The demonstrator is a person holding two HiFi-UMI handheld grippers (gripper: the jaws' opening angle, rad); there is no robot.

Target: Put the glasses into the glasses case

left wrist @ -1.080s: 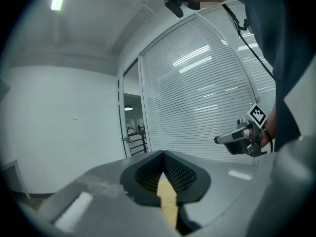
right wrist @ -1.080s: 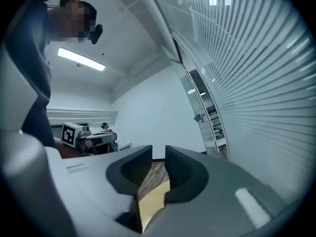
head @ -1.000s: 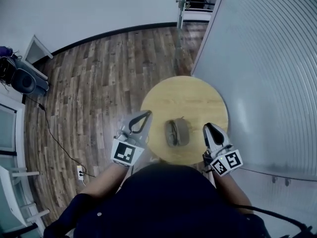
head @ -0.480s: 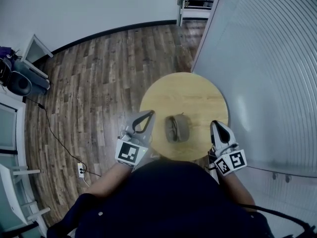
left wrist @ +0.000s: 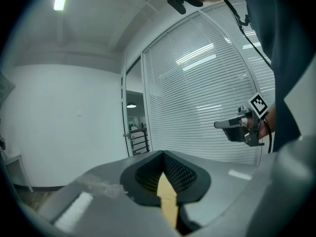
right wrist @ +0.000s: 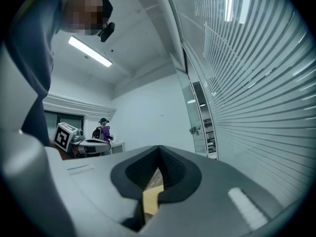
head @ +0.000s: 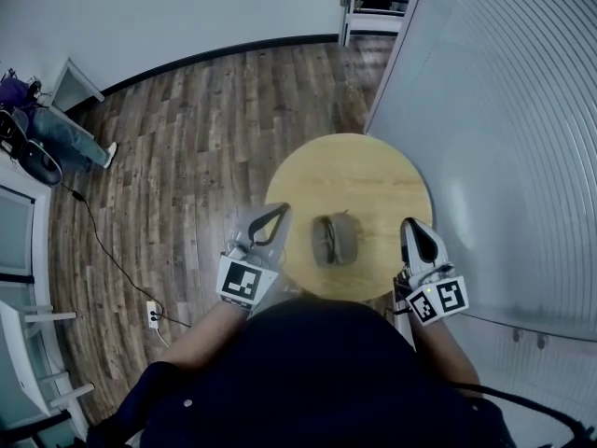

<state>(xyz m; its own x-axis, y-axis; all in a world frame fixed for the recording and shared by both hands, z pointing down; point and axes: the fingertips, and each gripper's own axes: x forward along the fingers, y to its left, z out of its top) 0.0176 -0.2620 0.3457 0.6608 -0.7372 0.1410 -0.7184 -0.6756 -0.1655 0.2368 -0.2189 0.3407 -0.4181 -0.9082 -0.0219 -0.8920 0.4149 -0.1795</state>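
Note:
A grey-brown glasses case (head: 334, 241) lies near the front middle of the round yellow table (head: 354, 171). Whether the glasses are inside it I cannot tell; none show apart from it. My left gripper (head: 279, 211) hovers at the table's left edge, left of the case, its jaws shut with nothing between them. My right gripper (head: 410, 224) is at the table's right edge, right of the case, also shut and holding nothing. Neither touches the case. In the left gripper view the jaws (left wrist: 163, 153) meet at the tip, and the right gripper (left wrist: 241, 127) shows across from them.
A ribbed glass wall with blinds (head: 504, 138) runs close along the table's right side. Wooden floor (head: 187, 157) spreads to the left, with a cable and socket (head: 149, 320). A person (head: 61, 133) stands at the far left by white furniture.
My right gripper has drifted a little to the right and its jaws have come together. The left gripper and the case have kept their places.

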